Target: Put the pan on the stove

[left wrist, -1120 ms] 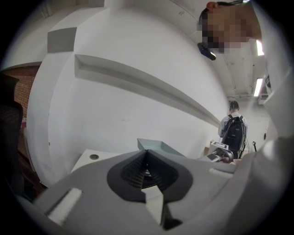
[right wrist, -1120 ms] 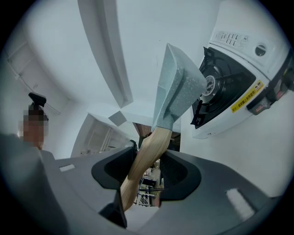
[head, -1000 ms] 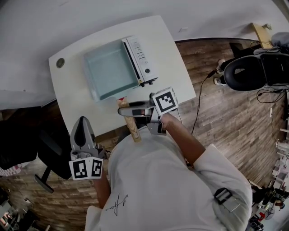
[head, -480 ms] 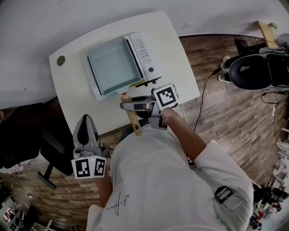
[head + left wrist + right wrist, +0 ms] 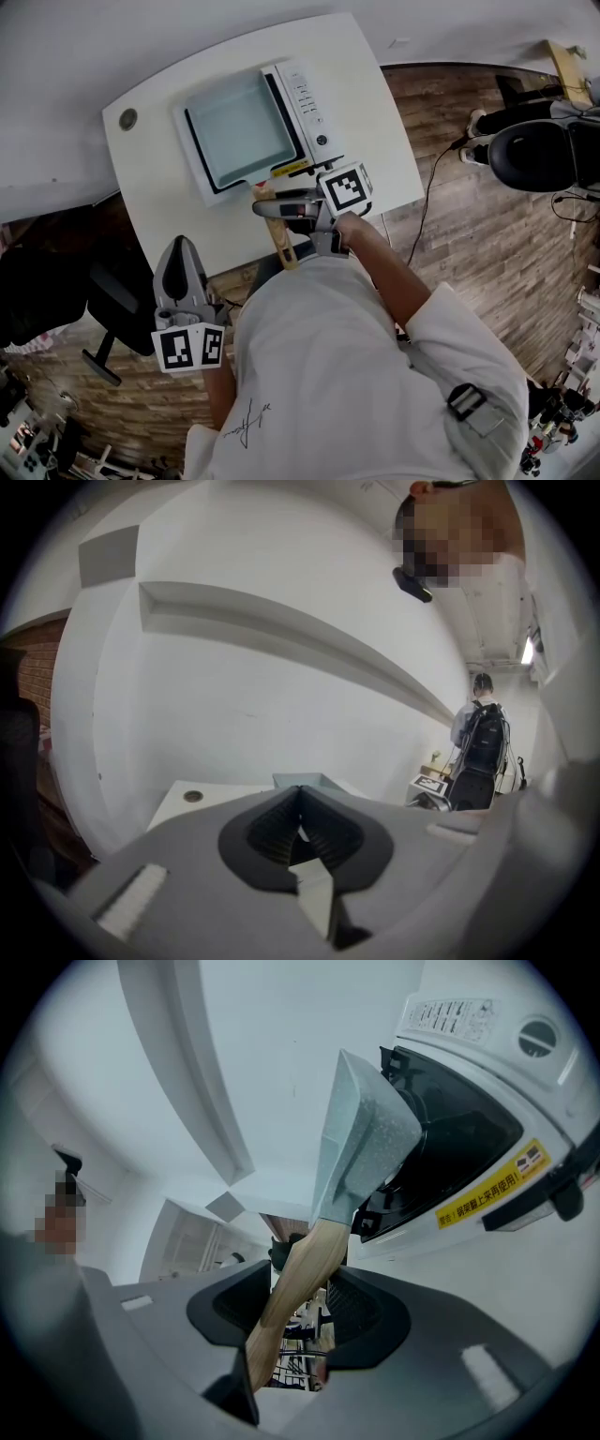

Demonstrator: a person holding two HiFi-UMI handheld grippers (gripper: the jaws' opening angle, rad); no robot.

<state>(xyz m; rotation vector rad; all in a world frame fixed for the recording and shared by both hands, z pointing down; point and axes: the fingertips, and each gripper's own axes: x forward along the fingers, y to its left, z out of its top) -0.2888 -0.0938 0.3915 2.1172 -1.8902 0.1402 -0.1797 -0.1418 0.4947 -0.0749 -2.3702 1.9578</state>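
A square pale-blue pan (image 5: pixel 242 131) sits over the black cooking surface of the white stove (image 5: pixel 309 98) on the white table (image 5: pixel 150 202). Its wooden handle (image 5: pixel 279 239) sticks out toward me past the stove's front. My right gripper (image 5: pixel 281 208) is shut on that handle. In the right gripper view the handle (image 5: pixel 295 1279) runs between the jaws of the right gripper (image 5: pixel 295 1312) up to the pan (image 5: pixel 361 1138), beside the stove (image 5: pixel 487 1101). Whether the pan rests on the surface I cannot tell. My left gripper (image 5: pixel 178 251) hangs off the table's near-left edge, shut and empty (image 5: pixel 300 832).
A round cable hole (image 5: pixel 128 119) marks the table's far-left corner. A black office chair (image 5: pixel 544 155) stands on the wood floor to the right, another dark chair (image 5: pixel 112 300) at the left. A person with a backpack (image 5: pixel 480 747) stands far off.
The pan, held by my right gripper, has shifted further over the stove, and the black edge of the cooking surface now shows around it. The left gripper stays put.
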